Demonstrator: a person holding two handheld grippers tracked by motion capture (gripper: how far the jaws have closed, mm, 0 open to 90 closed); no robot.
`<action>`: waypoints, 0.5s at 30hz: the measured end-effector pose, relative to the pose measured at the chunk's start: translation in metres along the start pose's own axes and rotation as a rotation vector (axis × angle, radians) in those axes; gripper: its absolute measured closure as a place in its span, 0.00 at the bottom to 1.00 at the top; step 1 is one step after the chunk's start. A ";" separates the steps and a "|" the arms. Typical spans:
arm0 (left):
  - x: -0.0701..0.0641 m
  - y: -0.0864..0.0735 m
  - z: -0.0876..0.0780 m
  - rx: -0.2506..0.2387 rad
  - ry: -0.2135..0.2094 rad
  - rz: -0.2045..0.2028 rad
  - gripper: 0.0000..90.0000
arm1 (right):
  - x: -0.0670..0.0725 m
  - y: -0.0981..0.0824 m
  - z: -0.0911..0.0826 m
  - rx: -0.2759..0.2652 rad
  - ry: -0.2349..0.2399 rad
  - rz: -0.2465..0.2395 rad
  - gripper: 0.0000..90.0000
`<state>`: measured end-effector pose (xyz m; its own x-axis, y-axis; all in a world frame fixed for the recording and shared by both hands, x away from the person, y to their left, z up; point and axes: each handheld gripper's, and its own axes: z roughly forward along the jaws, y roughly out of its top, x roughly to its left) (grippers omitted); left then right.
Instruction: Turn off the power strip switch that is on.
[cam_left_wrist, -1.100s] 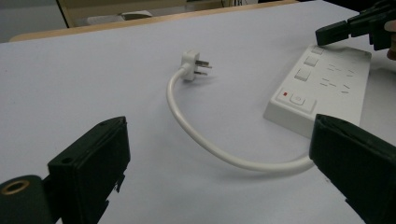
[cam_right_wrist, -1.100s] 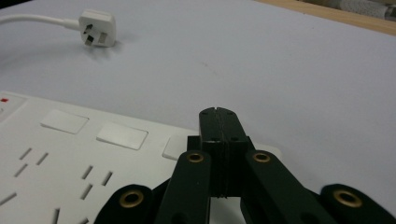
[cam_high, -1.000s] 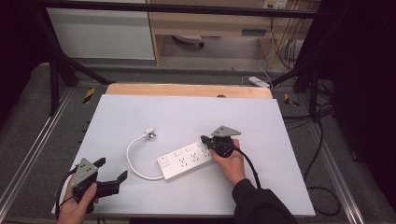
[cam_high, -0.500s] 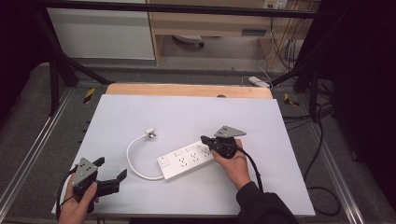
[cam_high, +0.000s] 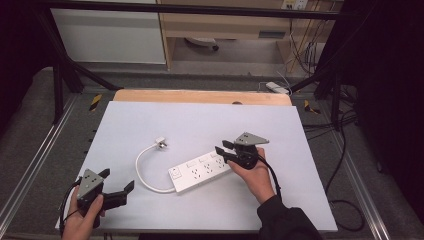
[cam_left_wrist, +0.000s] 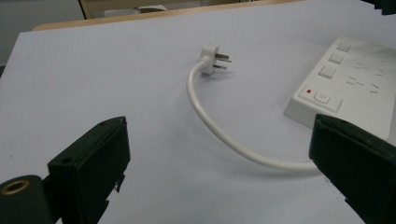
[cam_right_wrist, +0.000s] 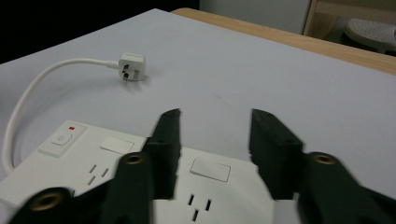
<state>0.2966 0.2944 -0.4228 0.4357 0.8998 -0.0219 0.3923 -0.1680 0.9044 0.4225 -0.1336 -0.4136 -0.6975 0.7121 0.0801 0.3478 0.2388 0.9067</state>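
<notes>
A white power strip (cam_high: 200, 172) lies slanted on the white table top (cam_high: 200, 120). Its short cable (cam_high: 142, 170) curls left and back to a white plug (cam_high: 161, 143). My right gripper (cam_high: 223, 148) is over the strip's right end, jaws open and empty. In the right gripper view the right gripper (cam_right_wrist: 215, 116) hovers above the strip (cam_right_wrist: 93, 163), with the plug (cam_right_wrist: 132, 65) farther off. My left gripper (cam_high: 117, 181) is at the front left corner, wide open. In the left gripper view the left gripper (cam_left_wrist: 219, 140) frames the cable (cam_left_wrist: 210, 121), the plug (cam_left_wrist: 212, 56) and the strip (cam_left_wrist: 355, 84).
A wooden strip (cam_high: 200, 96) runs along the table's far edge. Metal frame rails (cam_high: 40, 150) flank the table. Loose cables (cam_high: 345, 150) hang off to the right. A white cabinet (cam_high: 107, 35) and a shelf stand behind.
My right hand has shifted very slightly to the right over the strip's end. The left gripper, the strip and the plug stay where they were.
</notes>
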 end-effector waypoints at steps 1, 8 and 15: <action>0.000 0.000 0.000 0.001 -0.001 0.000 0.06 | 0.000 0.002 -0.002 0.006 -0.005 0.007 0.48; 0.001 0.001 -0.001 -0.005 -0.006 0.000 0.06 | -0.003 0.010 -0.008 0.024 -0.065 0.006 0.16; 0.000 0.001 -0.001 -0.008 -0.012 0.001 0.06 | -0.009 0.011 -0.015 0.019 -0.102 0.023 0.06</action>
<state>0.2960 0.2949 -0.4215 0.4460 0.8947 -0.0258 0.3854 -0.1660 0.9077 0.4235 -0.1474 -0.3981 -0.6226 0.7804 0.0573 0.3756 0.2338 0.8968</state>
